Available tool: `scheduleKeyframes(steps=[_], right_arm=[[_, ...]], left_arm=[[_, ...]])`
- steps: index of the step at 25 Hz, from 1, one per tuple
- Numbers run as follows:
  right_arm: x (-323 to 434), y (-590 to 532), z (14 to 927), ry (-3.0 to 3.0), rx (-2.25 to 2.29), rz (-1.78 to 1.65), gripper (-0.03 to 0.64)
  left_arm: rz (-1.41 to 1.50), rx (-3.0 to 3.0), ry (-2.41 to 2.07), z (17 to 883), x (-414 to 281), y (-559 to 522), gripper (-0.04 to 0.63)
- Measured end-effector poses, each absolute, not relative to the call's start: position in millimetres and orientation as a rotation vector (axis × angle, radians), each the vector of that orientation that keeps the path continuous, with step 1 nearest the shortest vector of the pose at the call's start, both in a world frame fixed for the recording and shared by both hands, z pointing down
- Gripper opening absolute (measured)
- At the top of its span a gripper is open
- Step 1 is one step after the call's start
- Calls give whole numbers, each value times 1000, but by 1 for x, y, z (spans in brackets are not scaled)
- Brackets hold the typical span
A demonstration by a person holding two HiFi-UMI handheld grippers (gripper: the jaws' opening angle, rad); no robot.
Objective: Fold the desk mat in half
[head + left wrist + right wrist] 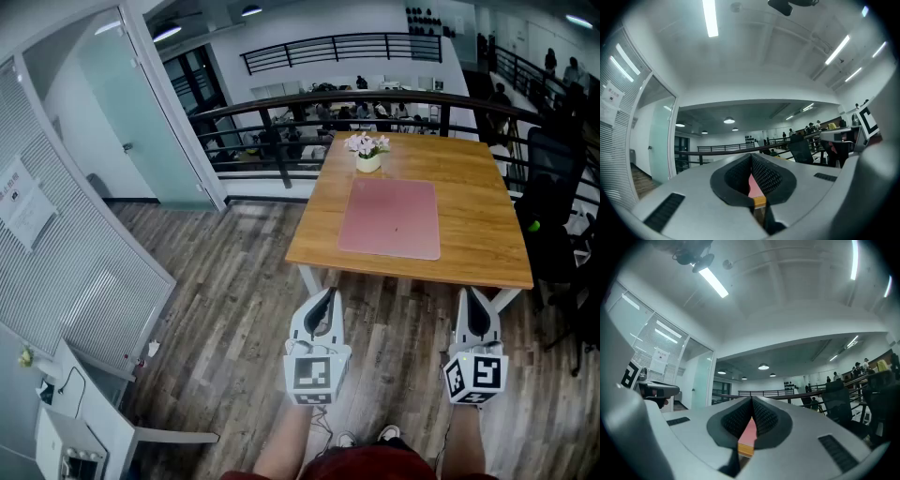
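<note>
A pink desk mat lies flat on the wooden table, unfolded. Both grippers hang in the air in front of the table's near edge, short of the mat. My left gripper is shut with nothing in it, and my right gripper is shut and empty too. In the left gripper view a thin strip of the mat shows through the slit of the shut left gripper. The right gripper view gives the same pink strip of mat below the tips of the right gripper.
A small white pot of flowers stands on the table just beyond the mat's far edge. A dark office chair sits at the table's right side. A black railing runs behind the table. Wooden floor lies to the left.
</note>
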State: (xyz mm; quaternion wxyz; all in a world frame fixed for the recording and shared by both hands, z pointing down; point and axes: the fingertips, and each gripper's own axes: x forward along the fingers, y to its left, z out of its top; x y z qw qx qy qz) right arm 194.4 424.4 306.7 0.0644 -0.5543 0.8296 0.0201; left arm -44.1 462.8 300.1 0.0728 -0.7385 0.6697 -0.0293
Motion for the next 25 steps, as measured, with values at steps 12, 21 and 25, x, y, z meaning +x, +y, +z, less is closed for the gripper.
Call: scheduleKeyframes(steps=[12, 21, 25], right_arm=[[235, 404, 319, 2537, -1626, 6, 6], [274, 384, 325, 2537, -1601, -45, 6], [287, 378, 332, 2562, -1599, -38, 6]], left_arm=[[-80, -2198, 2018, 299, 1, 444, 20], [-101, -2200, 2041, 309, 39, 427, 20], [-112, -2201, 2058, 318, 50, 422, 20]])
